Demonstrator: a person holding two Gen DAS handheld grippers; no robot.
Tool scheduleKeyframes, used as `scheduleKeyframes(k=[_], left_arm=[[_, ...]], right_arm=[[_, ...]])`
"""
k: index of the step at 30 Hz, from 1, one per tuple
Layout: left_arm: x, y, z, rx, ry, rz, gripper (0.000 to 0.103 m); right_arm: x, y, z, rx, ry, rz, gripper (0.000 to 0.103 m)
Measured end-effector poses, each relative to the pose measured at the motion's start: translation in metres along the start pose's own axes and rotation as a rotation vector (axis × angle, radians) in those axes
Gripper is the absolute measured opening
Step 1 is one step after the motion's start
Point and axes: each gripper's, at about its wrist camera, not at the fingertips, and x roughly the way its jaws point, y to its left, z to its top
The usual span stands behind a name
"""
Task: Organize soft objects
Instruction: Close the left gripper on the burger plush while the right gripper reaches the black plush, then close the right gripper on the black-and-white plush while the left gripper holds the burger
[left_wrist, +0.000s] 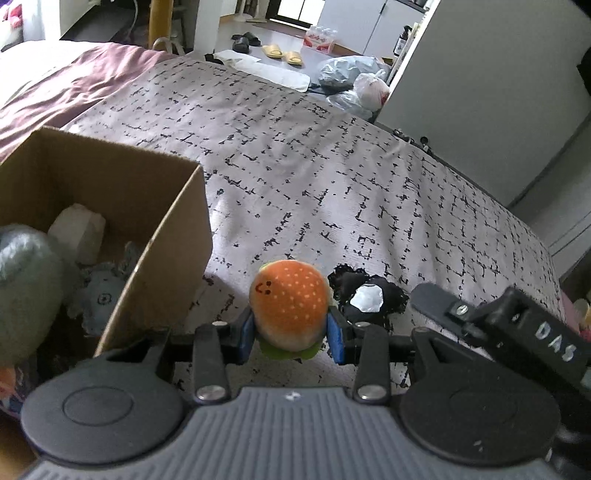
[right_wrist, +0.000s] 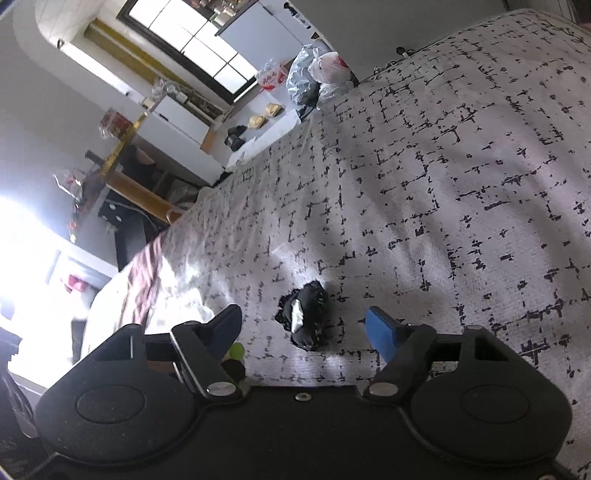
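The cardboard box (left_wrist: 110, 206) is cut off at the left edge, so its contents are only partly seen: one grey plush (left_wrist: 99, 295), one white lump (left_wrist: 79, 232) and one blurred grey-green shape (left_wrist: 26, 288). One burger plush (left_wrist: 290, 304) is clamped in the left gripper (left_wrist: 291, 334), just right of the box. One black-and-white soft toy (right_wrist: 306, 319) lies on the bed (left_wrist: 332, 184), further right of the box, between the parted fingers of the right gripper (right_wrist: 306, 326), untouched.

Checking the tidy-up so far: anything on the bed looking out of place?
Yes: a black soft item with a white patch lies loose on the patterned bedspread, outside the cardboard box holding other toys.
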Motion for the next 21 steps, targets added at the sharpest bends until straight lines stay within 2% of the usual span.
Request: scheduleKeyframes(k=[9,13,20,21], left_arm=[[0.008,0.0,-0.002,-0.014,0.008,0.007,0.039],[0.013,0.0,-0.005,-0.006,0.022,0.01,0.039],[0.021,-0.001,-0.007,0.003,0.044,0.013,0.039],[0.021,0.0,-0.006,0.002,0.044,0.013,0.039]], right_arm=[[0.014,0.007,-0.006,-0.067,0.02,-0.032,0.066],[0.023,0.007,-0.006,-0.08,0.036,-0.036,0.059],[0.027,0.013,-0.007,-0.121,0.04,-0.028,0.055],[0.028,0.014,-0.008,-0.126,0.043,-0.022,0.051]])
